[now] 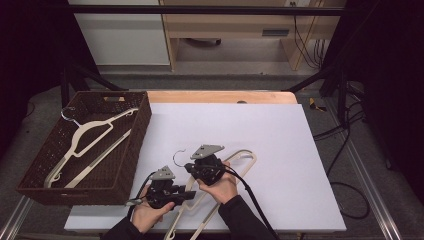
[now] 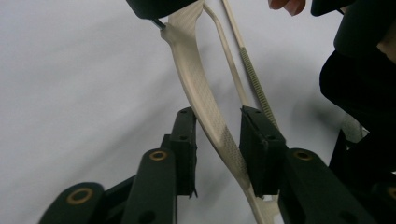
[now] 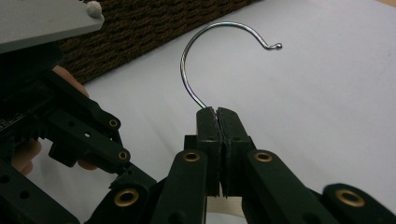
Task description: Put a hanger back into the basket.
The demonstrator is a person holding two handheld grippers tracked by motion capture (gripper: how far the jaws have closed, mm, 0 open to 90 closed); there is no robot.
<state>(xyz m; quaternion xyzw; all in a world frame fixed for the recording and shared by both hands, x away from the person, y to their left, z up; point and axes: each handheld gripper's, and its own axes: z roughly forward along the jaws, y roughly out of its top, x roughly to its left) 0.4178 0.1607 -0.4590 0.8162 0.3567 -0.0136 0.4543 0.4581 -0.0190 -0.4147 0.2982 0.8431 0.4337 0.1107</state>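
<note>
**Two grippers on one cream hanger**

High view: a cream plastic clothes hanger with a thin metal hook [image 1: 220,186] lies on the white table sheet [image 1: 280,150], low and centre in the frame. The left gripper [image 1: 186,196] sits at lower centre-left, its jaws pointing right onto the hanger's near arm. The right gripper [image 1: 192,167] is just above and to the right of it, over the hanger's neck, with the curved hook rising to its upper left. A dark brown woven basket [image 1: 135,150] fills the left of the frame, holding a second cream hanger [image 1: 82,145]. Each gripper carries a grey three-cornered plate; no writing can be read on either.

Left gripper view: the hanger's textured cream arm [image 2: 205,107] runs from the top centre down between the two black jaws. The right pad touches the arm; the left pad stands a little off it, so the jaws are narrowed around the arm but not pressing from both sides. The ribbed lower bar runs just right of the arm. The other gripper's black body is at the top edge and right. No label shows on the plastic.

Right gripper view: the jaws are clenched together in the lower centre, grasping the base of the metal hook [image 3: 205,46], which curls up and to the right from the pad tips. The basket's weave crosses the upper left. No brand or lettering is legible.
</note>
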